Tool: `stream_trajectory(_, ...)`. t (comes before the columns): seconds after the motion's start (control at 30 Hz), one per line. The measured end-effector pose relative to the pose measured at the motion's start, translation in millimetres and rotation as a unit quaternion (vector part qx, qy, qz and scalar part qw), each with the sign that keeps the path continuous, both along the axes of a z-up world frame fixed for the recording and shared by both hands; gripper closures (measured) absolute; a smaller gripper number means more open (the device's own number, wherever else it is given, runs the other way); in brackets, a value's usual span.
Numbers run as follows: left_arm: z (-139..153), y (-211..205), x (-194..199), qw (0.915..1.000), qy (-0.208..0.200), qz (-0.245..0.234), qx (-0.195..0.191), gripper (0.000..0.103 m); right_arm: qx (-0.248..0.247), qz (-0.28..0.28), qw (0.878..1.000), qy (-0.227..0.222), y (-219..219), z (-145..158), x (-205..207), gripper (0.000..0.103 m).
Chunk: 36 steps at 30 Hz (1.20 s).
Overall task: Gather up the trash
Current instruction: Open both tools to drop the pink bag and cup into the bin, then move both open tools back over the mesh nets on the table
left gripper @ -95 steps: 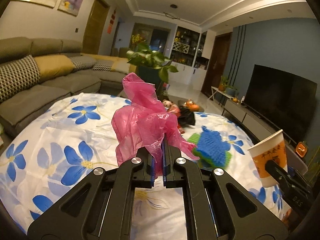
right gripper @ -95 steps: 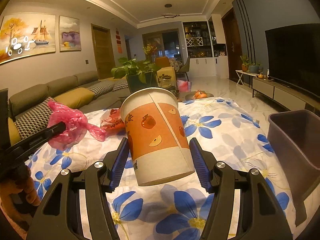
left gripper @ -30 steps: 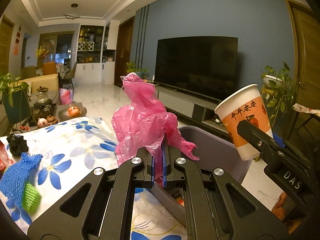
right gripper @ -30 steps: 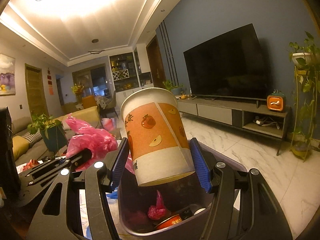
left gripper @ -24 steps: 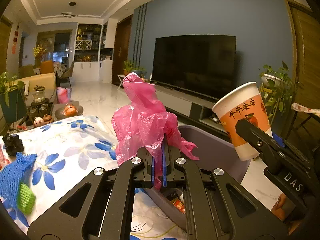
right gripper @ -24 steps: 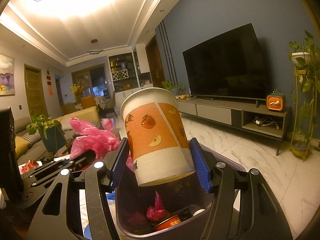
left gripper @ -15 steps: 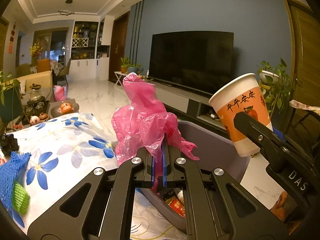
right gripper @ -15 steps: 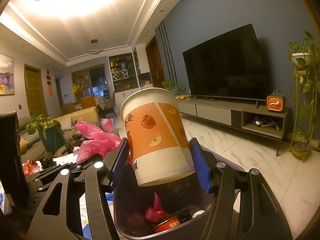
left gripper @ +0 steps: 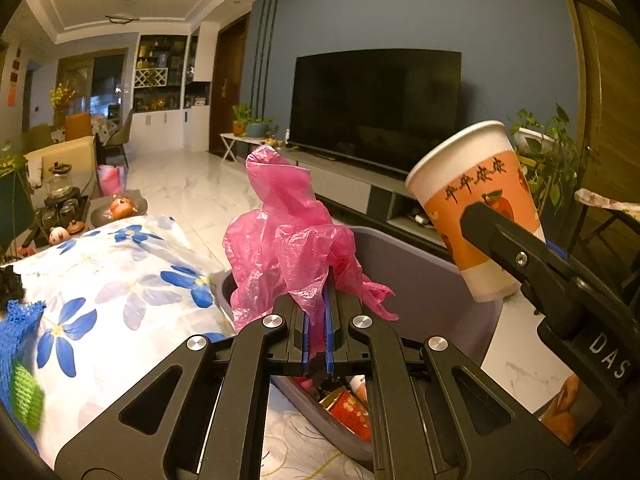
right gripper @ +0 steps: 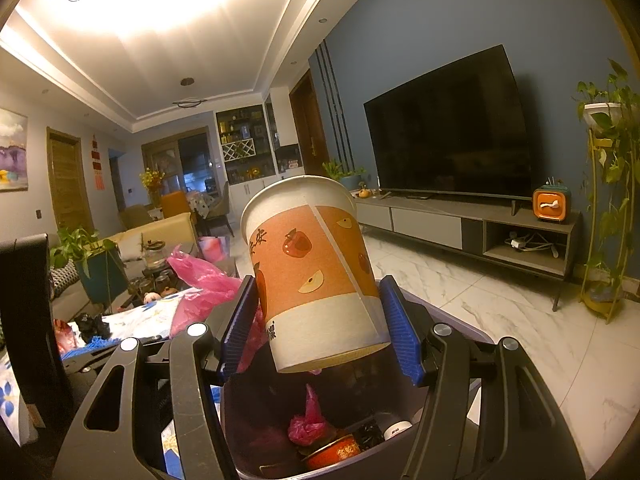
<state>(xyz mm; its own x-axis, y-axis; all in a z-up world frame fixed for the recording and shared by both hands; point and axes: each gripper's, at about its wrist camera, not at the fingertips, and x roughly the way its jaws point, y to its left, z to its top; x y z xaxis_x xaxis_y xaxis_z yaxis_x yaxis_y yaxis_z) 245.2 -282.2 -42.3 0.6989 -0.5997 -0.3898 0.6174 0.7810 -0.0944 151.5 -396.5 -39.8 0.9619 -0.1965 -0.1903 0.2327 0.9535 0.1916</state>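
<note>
Two items held, both over the bin. Left wrist view: left hand-held gripper [left gripper: 316, 320] is clamped on a crumpled pink bag [left gripper: 288, 248], which bunches up and forward from the closed jaws with no clear long axis; the grey bin [left gripper: 424, 280] sits directly below and ahead, beside the flower-cloth worktop [left gripper: 120, 280]. The cup [left gripper: 476, 208] shows to the right, held by the right hand-held gripper, above the bin's far right rim. Right wrist view: right hand-held gripper [right gripper: 320, 320] grips the cup [right gripper: 312, 272] by its lower body, mouth up, long axis near vertical and tilted slightly left; its base hangs straight above the bin [right gripper: 460, 328] opening, with trash already inside. Judgement: both drops look straight down; the cup looks better centred than the bag, which is near the worktop-side rim.
</note>
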Motion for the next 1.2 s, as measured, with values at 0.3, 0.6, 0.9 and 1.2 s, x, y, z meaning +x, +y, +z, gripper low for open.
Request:
stream_trajectory(0.3,-9,11,4,0.9997,0.011,0.021,0.004,0.039,0.023,-0.002,1.0,-0.02,-6,0,-2,0.025)
stream_trajectory(0.6,-7,51,-1,0.9965,0.017,0.079,-0.021,0.028,0.011,-0.011,1.0,-0.025,2,3,-10,0.021)
stream_trajectory(0.9,-4,116,-27,0.9837,-0.002,0.179,-0.014,0.022,0.0,0.006,1.0,-0.017,25,0,-14,0.017)
stream_trajectory(1.2,-8,212,-52,0.9558,0.003,0.294,-0.013,0.022,-0.004,0.051,0.999,0.002,77,-10,-11,0.014)
